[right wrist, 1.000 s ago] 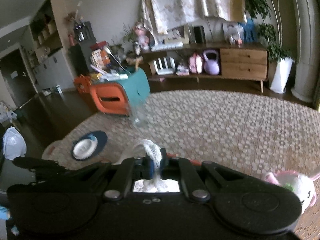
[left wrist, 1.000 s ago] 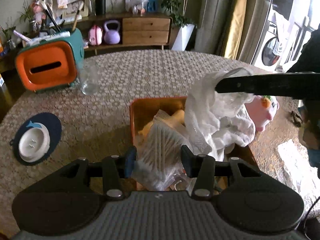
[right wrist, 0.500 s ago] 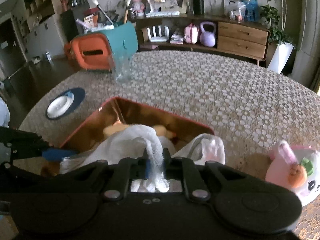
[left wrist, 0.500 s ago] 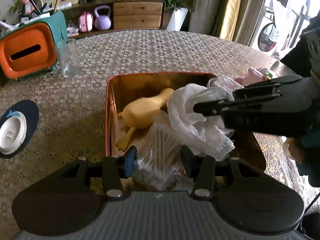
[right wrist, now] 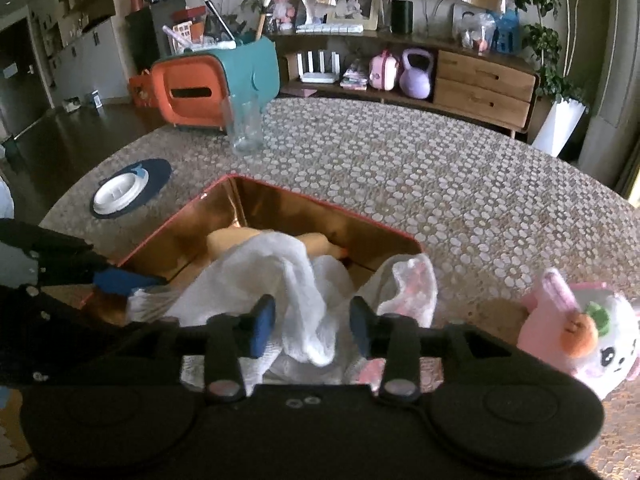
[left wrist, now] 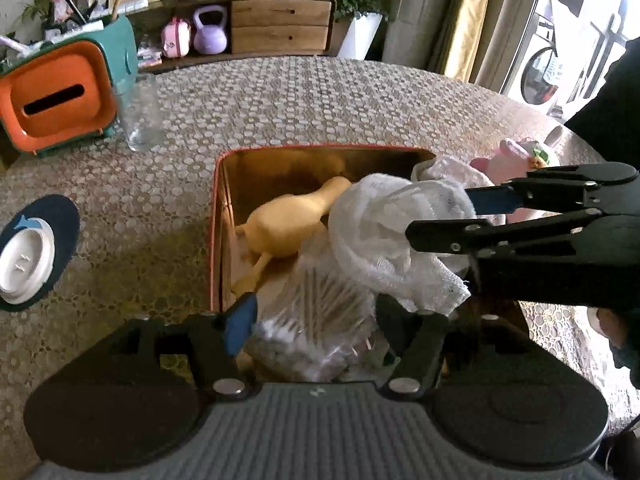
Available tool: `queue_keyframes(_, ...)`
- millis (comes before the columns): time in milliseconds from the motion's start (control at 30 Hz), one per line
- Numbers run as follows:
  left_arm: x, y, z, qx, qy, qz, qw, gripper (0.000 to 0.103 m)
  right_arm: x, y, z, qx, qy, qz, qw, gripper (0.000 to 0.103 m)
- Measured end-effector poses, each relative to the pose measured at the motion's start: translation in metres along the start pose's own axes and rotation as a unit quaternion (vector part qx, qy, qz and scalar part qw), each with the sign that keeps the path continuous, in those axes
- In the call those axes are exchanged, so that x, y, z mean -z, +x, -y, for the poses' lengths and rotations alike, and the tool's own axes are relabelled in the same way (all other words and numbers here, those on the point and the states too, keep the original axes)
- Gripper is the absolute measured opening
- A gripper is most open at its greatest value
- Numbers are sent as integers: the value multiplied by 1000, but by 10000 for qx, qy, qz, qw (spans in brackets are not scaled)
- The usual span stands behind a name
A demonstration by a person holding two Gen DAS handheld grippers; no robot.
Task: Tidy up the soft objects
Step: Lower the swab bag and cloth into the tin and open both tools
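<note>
An orange tin box (left wrist: 214, 220) sits on the patterned table, with a yellow plush duck (left wrist: 288, 224) lying inside. My left gripper (left wrist: 316, 314) hangs over the box's near end. Its jaws are opening, and a clear bag of cotton swabs (left wrist: 320, 300) lies loose between the pads. From the right, my right gripper (left wrist: 452, 216) reaches over the box, also opening. A white lace cloth (right wrist: 304, 300) slumps between its pads (right wrist: 262, 324) without being pinched and drapes over the duck (right wrist: 224, 240). A pink and white plush bunny (right wrist: 576, 328) lies on the table right of the box.
An orange and teal tissue box (left wrist: 56, 96) and an empty glass (left wrist: 140, 112) stand at the far left. A dark coaster with a white dish (left wrist: 28, 252) lies near the left table edge. A person's dark sleeve (left wrist: 608, 92) is at the right.
Both grippers sank toward the box, carrying the cloth and the swab bag. Both pairs of jaws have spread, letting go of the cloth and the bag, which now rest in the box.
</note>
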State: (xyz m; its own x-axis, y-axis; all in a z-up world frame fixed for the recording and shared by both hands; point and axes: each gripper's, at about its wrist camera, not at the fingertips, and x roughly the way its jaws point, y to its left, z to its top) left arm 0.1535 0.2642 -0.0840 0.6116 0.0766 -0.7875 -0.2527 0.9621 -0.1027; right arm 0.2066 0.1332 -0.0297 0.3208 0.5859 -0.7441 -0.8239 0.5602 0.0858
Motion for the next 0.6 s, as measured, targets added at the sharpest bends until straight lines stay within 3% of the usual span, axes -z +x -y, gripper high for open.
queue_keyframes(133,-1,-10,3,-20,61,80,9999,77,-1,-16,3,-41,110,140,9998,52)
queue_keyframes(300,-2,-23,4,-36,-17,140,9999,77,-2,-40,4,-52,137,326,9994,62)
queue_keyframes(600,2,-65,18,-64,-14,590,9982,77,8,-96,4,-61,162,660,9977,69)
